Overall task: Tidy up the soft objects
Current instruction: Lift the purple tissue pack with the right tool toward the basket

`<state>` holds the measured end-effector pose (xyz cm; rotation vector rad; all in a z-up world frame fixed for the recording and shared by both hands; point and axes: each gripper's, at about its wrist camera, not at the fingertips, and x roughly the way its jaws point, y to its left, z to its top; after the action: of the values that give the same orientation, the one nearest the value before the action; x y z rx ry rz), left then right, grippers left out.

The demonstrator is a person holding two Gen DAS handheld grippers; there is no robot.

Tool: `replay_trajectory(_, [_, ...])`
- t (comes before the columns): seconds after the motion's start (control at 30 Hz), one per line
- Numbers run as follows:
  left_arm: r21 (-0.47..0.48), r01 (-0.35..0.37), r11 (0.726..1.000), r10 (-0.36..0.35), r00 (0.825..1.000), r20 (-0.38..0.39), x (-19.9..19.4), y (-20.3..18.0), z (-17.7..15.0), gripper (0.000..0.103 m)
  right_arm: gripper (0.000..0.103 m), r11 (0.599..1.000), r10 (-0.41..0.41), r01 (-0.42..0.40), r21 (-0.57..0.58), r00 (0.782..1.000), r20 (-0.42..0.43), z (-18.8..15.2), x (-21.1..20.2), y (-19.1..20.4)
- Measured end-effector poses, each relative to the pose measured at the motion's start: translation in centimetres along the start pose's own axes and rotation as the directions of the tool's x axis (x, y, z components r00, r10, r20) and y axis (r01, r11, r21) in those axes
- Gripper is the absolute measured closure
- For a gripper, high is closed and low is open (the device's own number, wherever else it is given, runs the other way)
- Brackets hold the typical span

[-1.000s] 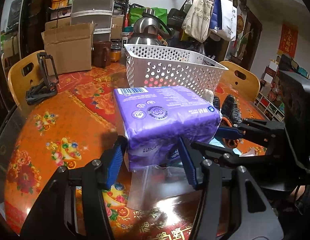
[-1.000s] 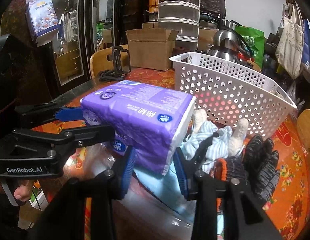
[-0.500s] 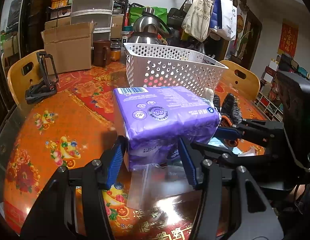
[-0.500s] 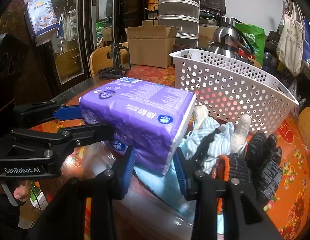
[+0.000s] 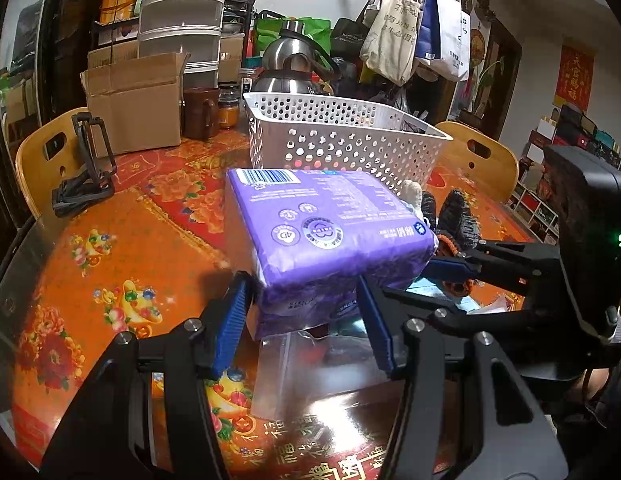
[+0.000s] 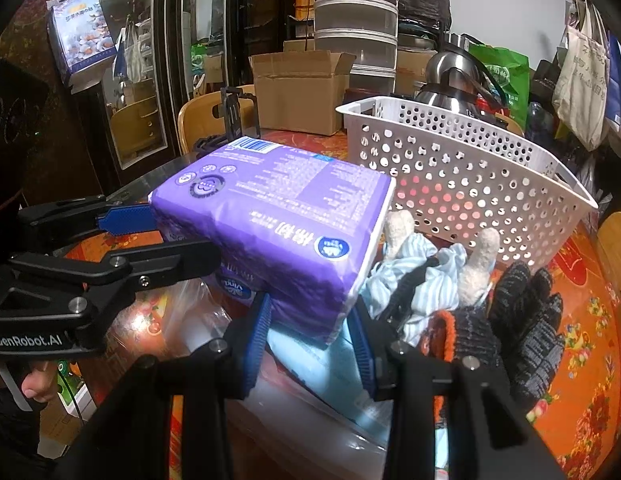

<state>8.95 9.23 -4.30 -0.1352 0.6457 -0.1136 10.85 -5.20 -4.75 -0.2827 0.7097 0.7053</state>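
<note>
A purple tissue pack (image 5: 326, 232) is held above the table by both grippers. My left gripper (image 5: 306, 320) is shut on its near end; my right gripper (image 6: 310, 336) is shut on its other end, where the pack (image 6: 274, 224) fills the view. A white perforated basket (image 5: 342, 140) stands just behind the pack, also in the right wrist view (image 6: 462, 184). Under and beside the pack lie a striped blue cloth with white toy limbs (image 6: 426, 272), black knit gloves (image 6: 522, 320) and a clear plastic bag (image 5: 318, 368).
The orange floral tablecloth (image 5: 110, 264) covers the table. A cardboard box (image 5: 134, 100), a brown mug (image 5: 200, 112), a steel kettle (image 5: 290, 64) and stacked containers stand at the back. A black stand (image 5: 86, 168) lies at the left. Wooden chairs flank the table.
Both grippers have lifted the tissue pack slightly and moved it a little closer to the basket. The grip has not changed.
</note>
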Motion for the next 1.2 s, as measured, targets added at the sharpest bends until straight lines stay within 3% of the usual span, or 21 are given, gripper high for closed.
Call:
replay_trajectory(0.77, [0.007,-0.004,1.0,0.004,1.0,0.008,0.0,0.4,0.1,0.051,0.065,1.0,-0.003,0.003,-0.005,1.0,0.0,0.1,0.1,0.1])
replay_trajectory(1.2, [0.036,-0.04,0.999,0.038,0.998,0.041,-1.0,-0.5,3.3,0.051,0.065,0.999,-0.013,0.014,-0.035,0.999,0.031,2.4,-1.0,-0.7])
